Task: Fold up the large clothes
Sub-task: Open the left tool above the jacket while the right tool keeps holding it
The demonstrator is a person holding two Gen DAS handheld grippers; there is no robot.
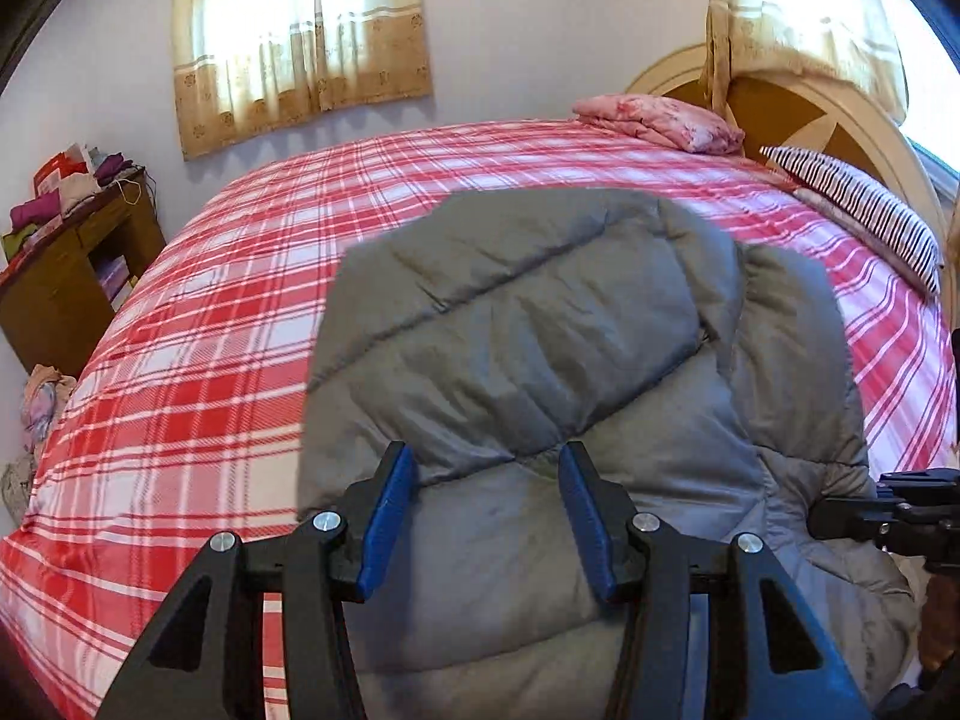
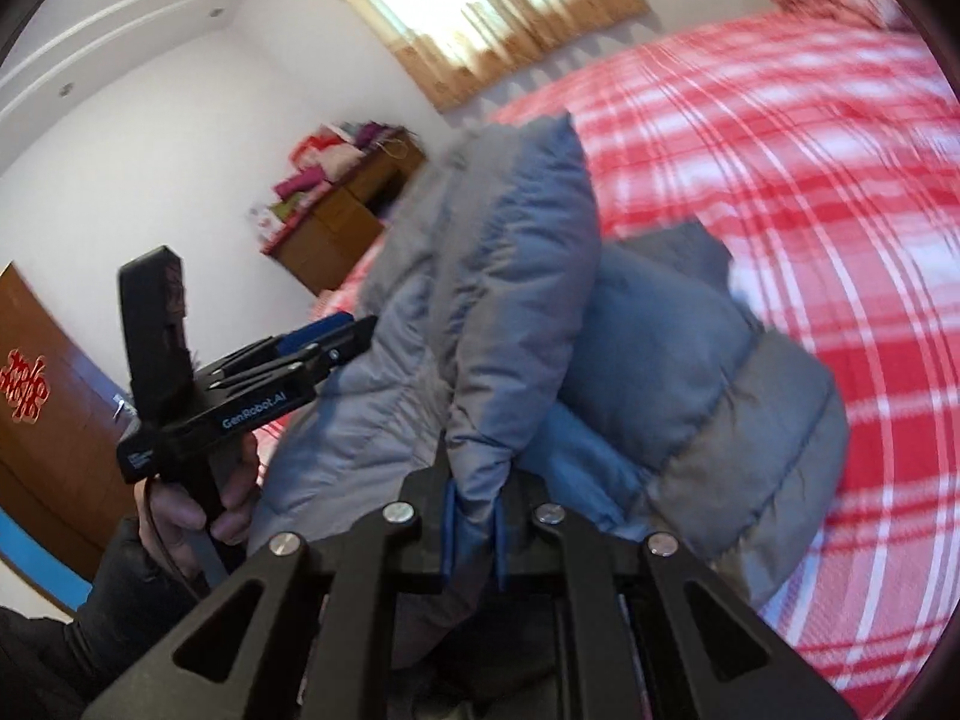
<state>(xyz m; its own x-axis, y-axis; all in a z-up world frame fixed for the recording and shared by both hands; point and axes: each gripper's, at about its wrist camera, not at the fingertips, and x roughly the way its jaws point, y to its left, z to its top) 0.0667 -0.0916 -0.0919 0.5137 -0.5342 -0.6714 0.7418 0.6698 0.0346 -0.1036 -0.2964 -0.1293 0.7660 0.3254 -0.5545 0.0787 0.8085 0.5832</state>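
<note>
A grey padded jacket (image 1: pixel 540 360) lies bunched on the red plaid bed cover (image 1: pixel 210 330). My left gripper (image 1: pixel 489 474) is open just above the jacket, its blue pads apart on either side of a quilted seam. In the right wrist view my right gripper (image 2: pixel 474 492) is shut on a fold of the jacket (image 2: pixel 510 300) and holds that part lifted and upright. The left gripper (image 2: pixel 327 333) shows there at the left, held in a hand, touching the jacket's side. The right gripper's body shows at the right edge of the left wrist view (image 1: pixel 900 510).
A folded pink cloth (image 1: pixel 654 120) and a striped pillow (image 1: pixel 858 204) lie at the head of the bed by the headboard (image 1: pixel 798 108). A wooden cabinet (image 1: pixel 66 276) with piled clothes stands beyond the bed's left side. A brown door (image 2: pixel 36 396) is at the left.
</note>
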